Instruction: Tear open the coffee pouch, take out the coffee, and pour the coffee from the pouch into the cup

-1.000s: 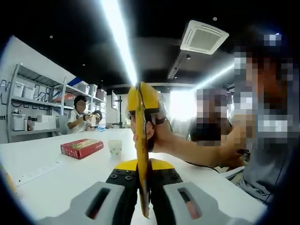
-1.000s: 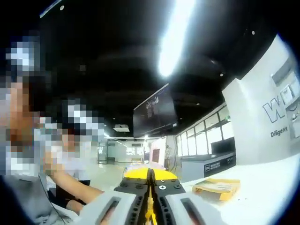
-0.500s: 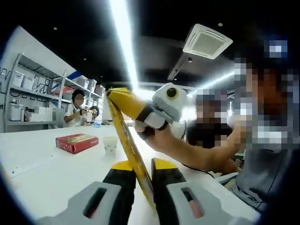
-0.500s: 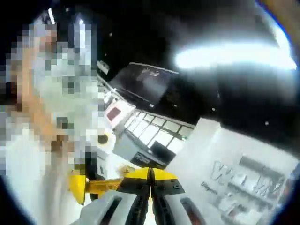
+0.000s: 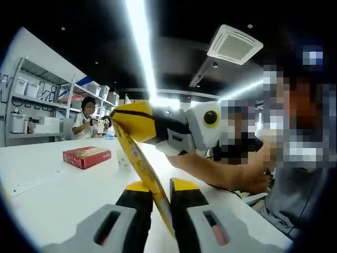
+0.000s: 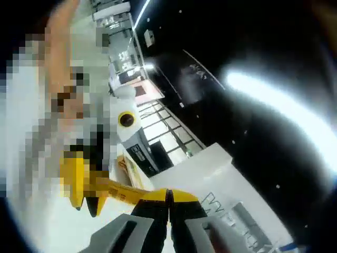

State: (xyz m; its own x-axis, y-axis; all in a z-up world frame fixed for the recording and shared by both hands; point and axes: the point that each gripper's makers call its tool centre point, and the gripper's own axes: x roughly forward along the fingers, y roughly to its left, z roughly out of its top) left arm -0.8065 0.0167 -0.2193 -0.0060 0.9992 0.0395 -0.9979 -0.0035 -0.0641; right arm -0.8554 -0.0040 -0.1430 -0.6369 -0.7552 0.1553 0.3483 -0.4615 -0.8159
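White surface (image 5: 47, 179) all around, shelving along the far left wall, long ceiling lights overhead. The yellow coffee pouch (image 5: 138, 158) is held up in the air, well above the surface, pinched at both ends: its lower edge is clamped in the left tongs (image 5: 160, 203), its top corner is gripped by the right tongs (image 5: 158, 125), which are twisted sideways, presumably so the top gets ripped across. The small cup (image 5: 122, 158) is parked far back near a red box (image 5: 87, 156), out of the way until pouring.
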